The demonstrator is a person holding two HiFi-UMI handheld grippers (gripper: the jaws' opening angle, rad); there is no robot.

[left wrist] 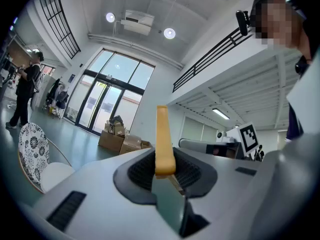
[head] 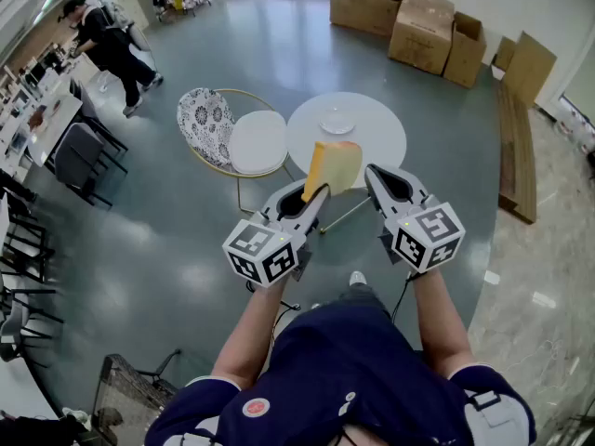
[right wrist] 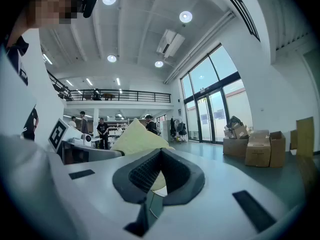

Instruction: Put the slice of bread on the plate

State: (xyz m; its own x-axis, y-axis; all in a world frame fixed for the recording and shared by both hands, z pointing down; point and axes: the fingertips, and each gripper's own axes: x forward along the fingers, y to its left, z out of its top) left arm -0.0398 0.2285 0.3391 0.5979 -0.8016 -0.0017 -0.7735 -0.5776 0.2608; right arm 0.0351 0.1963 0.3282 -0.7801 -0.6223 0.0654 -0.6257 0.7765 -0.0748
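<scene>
A: Between the jaws of your left hand-held gripper (head: 314, 196) stands the slice of bread (head: 335, 167), upright and clamped by its lower edge. The left gripper view meets it edge-on, a thin yellow strip with a pad pressed on either side.

B: Your right hand-held gripper (head: 374, 175) sits at 3 o'clock of that slice, just beside it. Its jaws stand a narrow way apart with nothing between them. In its own view the slice shows pale at 11 o'clock, beyond the tips.

A: Both point level, away from you.

B: Farther out, at 12 o'clock of the slice, you have the round white worktop (head: 376, 147), and the plate (head: 337, 122) lies on it near the middle, apart from the bread. In the head view the slice overlaps the worktop's near edge.

A: At 9 o'clock of the worktop stands a chair (head: 209, 119) with a patterned back and a white seat, the seat right against the rim as you see it.

B: Cardboard boxes (head: 423, 31) stand on the floor (head: 186, 249) at 1 o'clock, and a person (head: 107, 45) in dark clothes is at 10 o'clock, far off.
</scene>
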